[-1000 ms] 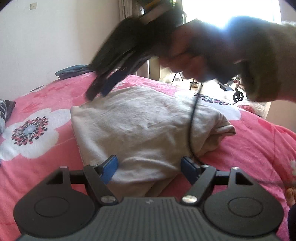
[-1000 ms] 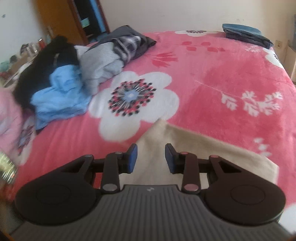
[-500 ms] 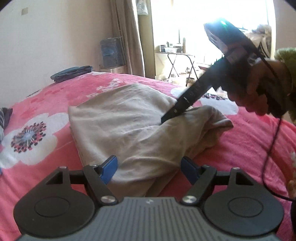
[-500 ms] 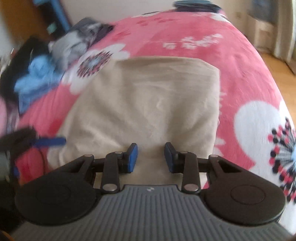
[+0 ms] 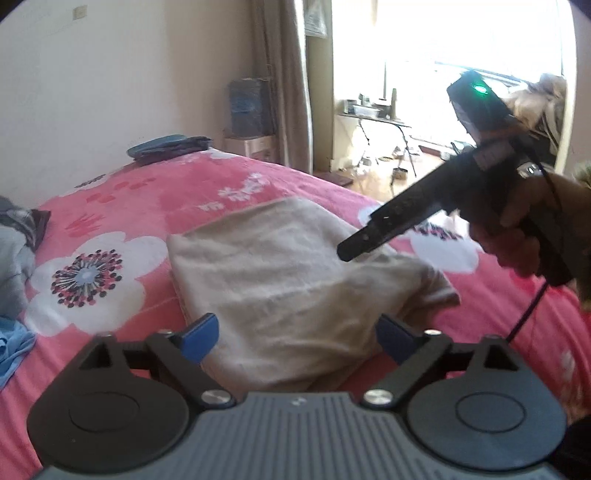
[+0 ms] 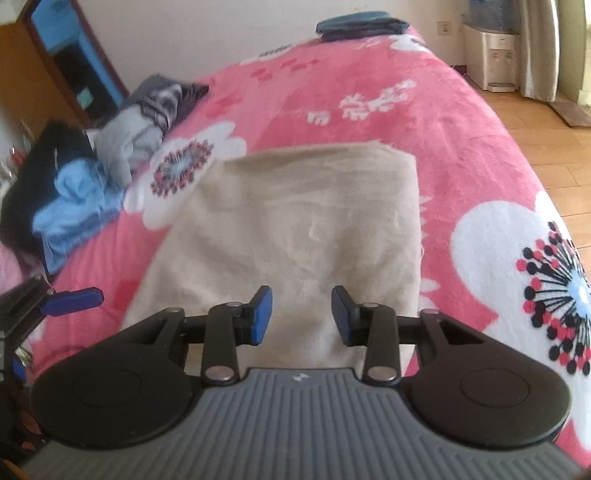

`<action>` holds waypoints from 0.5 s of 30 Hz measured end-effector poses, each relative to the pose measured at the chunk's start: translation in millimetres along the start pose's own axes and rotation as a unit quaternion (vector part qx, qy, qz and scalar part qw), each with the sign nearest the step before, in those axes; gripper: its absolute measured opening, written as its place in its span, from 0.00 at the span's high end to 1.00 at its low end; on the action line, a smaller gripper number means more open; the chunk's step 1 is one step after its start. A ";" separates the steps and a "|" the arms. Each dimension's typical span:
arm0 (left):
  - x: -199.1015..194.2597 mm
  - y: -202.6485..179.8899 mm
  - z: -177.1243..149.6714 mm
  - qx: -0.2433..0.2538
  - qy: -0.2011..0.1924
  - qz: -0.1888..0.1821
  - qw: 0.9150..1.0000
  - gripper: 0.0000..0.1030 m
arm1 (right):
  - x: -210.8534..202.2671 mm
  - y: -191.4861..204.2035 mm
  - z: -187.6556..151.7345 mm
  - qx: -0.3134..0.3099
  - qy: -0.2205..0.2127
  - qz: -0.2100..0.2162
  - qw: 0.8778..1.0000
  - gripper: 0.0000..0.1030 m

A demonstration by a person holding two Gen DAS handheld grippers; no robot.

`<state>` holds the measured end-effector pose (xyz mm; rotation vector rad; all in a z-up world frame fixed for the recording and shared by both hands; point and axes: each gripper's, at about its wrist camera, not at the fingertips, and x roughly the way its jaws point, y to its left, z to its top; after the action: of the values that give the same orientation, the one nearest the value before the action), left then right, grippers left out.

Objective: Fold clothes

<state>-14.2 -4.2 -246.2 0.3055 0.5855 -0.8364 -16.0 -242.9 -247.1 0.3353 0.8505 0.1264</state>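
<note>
A beige garment (image 5: 295, 273) lies folded into a rough rectangle on the pink flowered bedspread (image 5: 155, 192). My left gripper (image 5: 297, 338) hovers over its near edge. Its jaws are opening wide, and nothing is between the blue pads (image 5: 199, 338). From the right wrist view the same garment (image 6: 306, 221) stretches away below my right gripper (image 6: 301, 314). Those jaws are opening too and hold nothing. In the left wrist view a hand (image 5: 517, 229) holds the right gripper (image 5: 354, 247) slanted just above the garment's right part. A left finger (image 6: 70, 301) shows at the picture's left edge.
Unfolded clothes (image 6: 74, 184) in blue, grey and black are heaped on the bed's left side. A folded dark blue stack (image 6: 362, 24) sits at the far end by the wall. The bed's right edge drops to a wooden floor (image 6: 546, 122) with a water dispenser (image 6: 491, 59).
The right gripper swept across from the garment's far corner to its right side, and its tip came up off the cloth. Both pairs of jaws stand wider. The left gripper rose a little.
</note>
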 end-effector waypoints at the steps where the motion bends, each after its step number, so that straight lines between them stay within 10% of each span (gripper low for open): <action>1: -0.4 0.7 2.5 -0.008 0.003 0.003 1.000 0.06 | -4.5 0.2 1.6 0.003 -0.008 0.002 1.000 0.56; 15: -3.3 12.5 21.1 -0.079 0.036 0.029 0.996 0.00 | -23.9 12.6 4.1 -0.013 -0.041 -0.037 0.998 0.25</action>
<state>1.4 -4.2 -227.0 0.2075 0.7029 -0.7201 -28.3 -237.8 -223.2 0.2814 0.7793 0.0542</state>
